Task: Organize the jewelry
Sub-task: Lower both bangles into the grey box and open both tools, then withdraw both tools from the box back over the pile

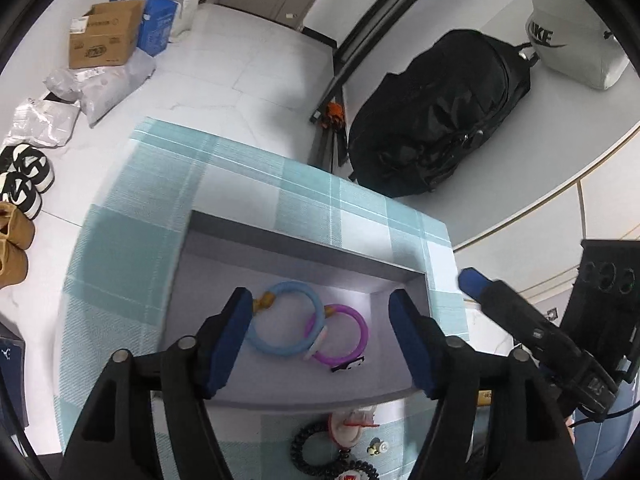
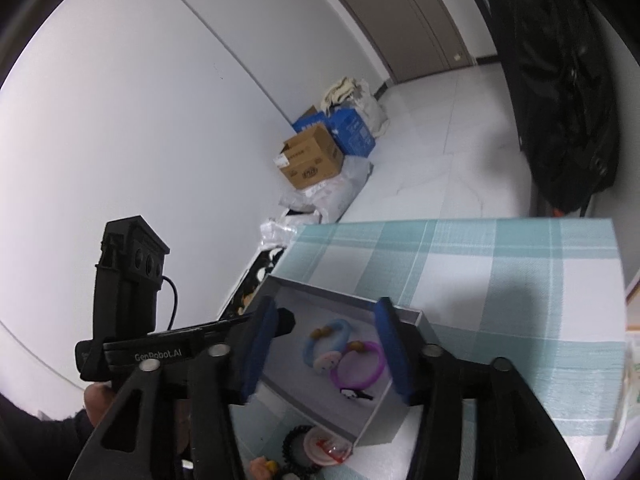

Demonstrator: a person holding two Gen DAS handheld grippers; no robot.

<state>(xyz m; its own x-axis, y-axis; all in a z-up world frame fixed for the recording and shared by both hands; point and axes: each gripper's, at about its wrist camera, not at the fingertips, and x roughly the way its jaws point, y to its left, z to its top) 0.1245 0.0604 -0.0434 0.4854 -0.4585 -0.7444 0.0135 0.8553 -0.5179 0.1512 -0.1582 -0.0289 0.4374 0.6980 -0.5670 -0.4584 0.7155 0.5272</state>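
Observation:
A shallow grey box (image 1: 304, 246) (image 2: 376, 428) sits on a teal plaid tablecloth (image 1: 320, 200). Inside it lie a blue bracelet (image 1: 280, 352) (image 2: 336, 322) and a purple bracelet (image 1: 362, 328) (image 2: 356, 386), overlapping, with a small black-and-white charm (image 1: 348, 365) (image 2: 352, 394) beside them. My left gripper (image 1: 320, 298) hovers over the box, open, with nothing between its blue pads. My right gripper (image 2: 327, 305) is open above the same box, also empty; one of its fingers (image 1: 468, 280) shows at the box's right edge. A black coil bracelet (image 1: 304, 452) (image 2: 292, 440) and a white-red piece (image 1: 352, 428) lie on the cloth in front of the box.
A black backpack (image 1: 436, 120) rests on the white surface beyond the table. Cardboard and blue boxes (image 1: 104, 36) (image 2: 312, 156), plastic bags and shoes (image 1: 24, 180) line the floor by the wall. A person's hand (image 2: 96, 400) holds the left gripper's handle.

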